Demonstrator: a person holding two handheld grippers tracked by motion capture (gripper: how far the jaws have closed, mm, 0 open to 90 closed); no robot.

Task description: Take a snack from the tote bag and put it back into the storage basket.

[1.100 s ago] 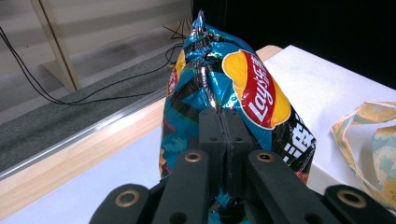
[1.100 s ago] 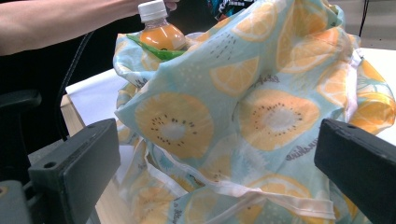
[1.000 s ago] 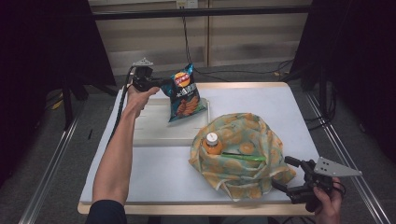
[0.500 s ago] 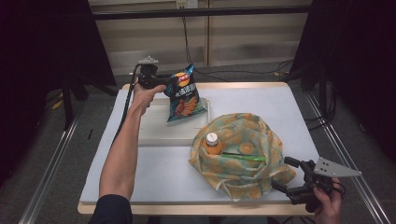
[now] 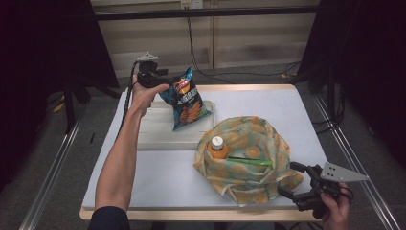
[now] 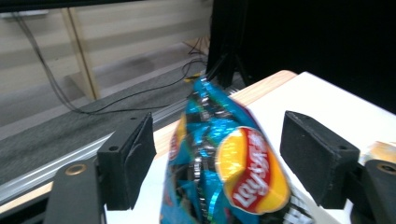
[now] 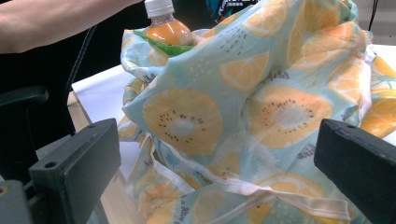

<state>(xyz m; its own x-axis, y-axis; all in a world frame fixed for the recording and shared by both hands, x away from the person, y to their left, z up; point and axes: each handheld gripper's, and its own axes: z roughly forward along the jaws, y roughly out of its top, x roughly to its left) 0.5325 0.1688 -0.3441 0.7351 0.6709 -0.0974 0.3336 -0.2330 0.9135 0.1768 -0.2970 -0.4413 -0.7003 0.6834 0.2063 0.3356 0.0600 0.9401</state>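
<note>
The light, crinkly, crushable chip bag (image 6: 224, 163), seen between the spread jaws of the left gripper (image 6: 224, 163), is best pinched at its twelve-o'clock seam, while the right gripper (image 7: 219, 172) gapes unloaded.

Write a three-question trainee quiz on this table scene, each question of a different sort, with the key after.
1. True or false: the chip bag lies flat inside the fruit-print bag.
2. Which item sticks out of the fruit-print bag's opening? A) an orange drink bottle B) a mug C) a book
3. Fill in: the right gripper sits near the table's ____ right corner, jaws open.

Key: 1. False: it hangs over the white tray, between the left gripper's open jaws. 2. A. 3. near.
</note>
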